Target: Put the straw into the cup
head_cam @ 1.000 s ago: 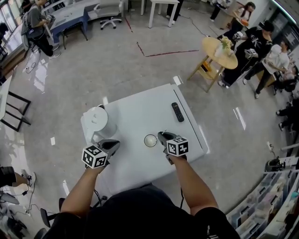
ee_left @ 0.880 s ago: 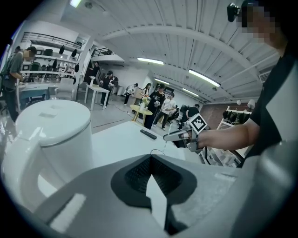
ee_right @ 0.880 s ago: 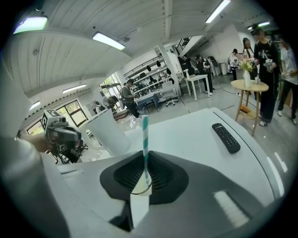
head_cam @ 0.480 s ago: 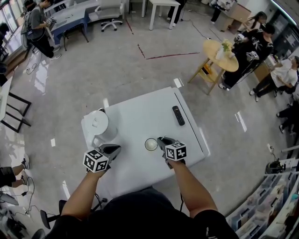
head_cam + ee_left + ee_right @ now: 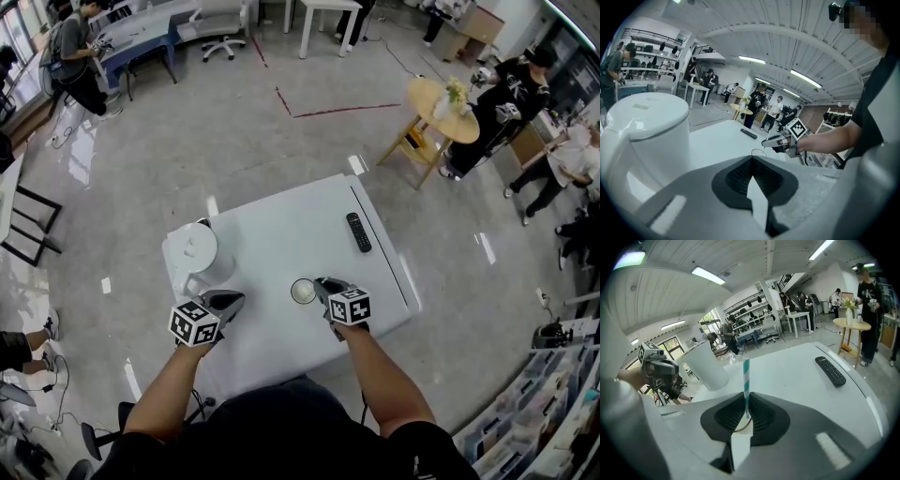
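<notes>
Tightly, right fingers (image 5: 765, 418) pinch straw (image 5: 746, 377), left fingers (image 5: 738, 176) together

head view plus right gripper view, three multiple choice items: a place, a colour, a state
1. On the table, the remote lies: A) at the left edge B) near the right edge C) dead centre
2. The straw is: A) teal and white B) red C) black
3. The right gripper is: A) open B) shut on the remote C) shut on the straw
B, head view shows it by that edge; A, teal bands show; C, its jaws pinch the straw.
</notes>
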